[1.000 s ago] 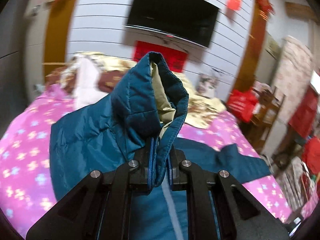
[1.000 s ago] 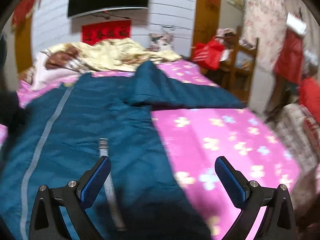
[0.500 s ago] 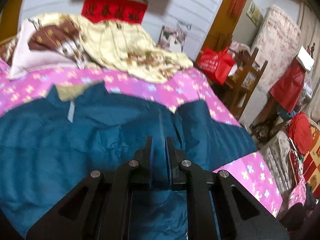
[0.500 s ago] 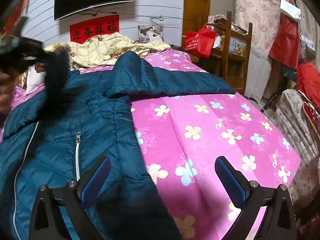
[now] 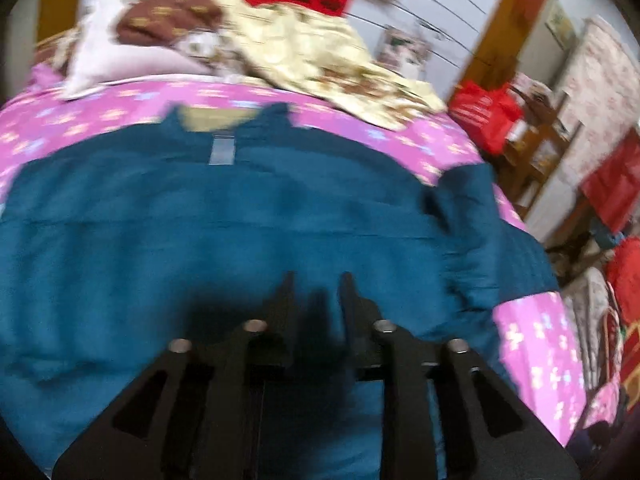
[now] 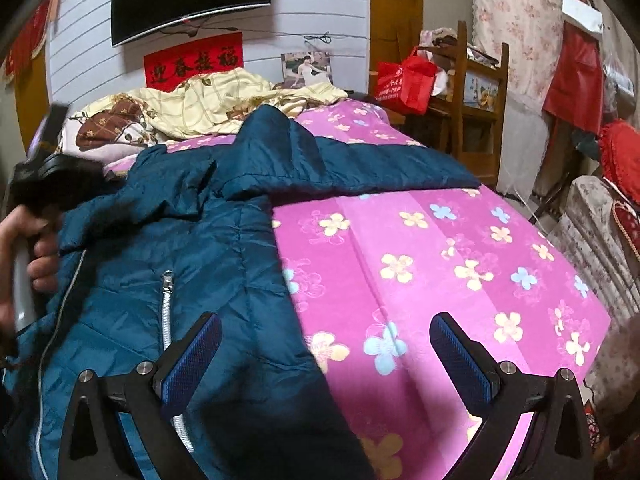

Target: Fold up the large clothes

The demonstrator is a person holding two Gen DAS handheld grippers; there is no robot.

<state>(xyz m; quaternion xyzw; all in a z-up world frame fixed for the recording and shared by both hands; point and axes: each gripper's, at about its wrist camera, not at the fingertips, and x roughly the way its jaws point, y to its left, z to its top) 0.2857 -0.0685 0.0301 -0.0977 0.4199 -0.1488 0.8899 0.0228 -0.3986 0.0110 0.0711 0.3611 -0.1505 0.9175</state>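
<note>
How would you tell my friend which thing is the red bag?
Find the bed with the pink flowered sheet. Past its far right corner stands a wooden chair by the wall. The red bag sits on it, the only bright red thing with handles and white print.

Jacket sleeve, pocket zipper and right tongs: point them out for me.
jacket sleeve (image 6: 384,168), right wrist view, upper surface.
pocket zipper (image 6: 167,304), right wrist view, silver teeth.
right tongs (image 6: 325,364), right wrist view, midway between fingertips.
</note>
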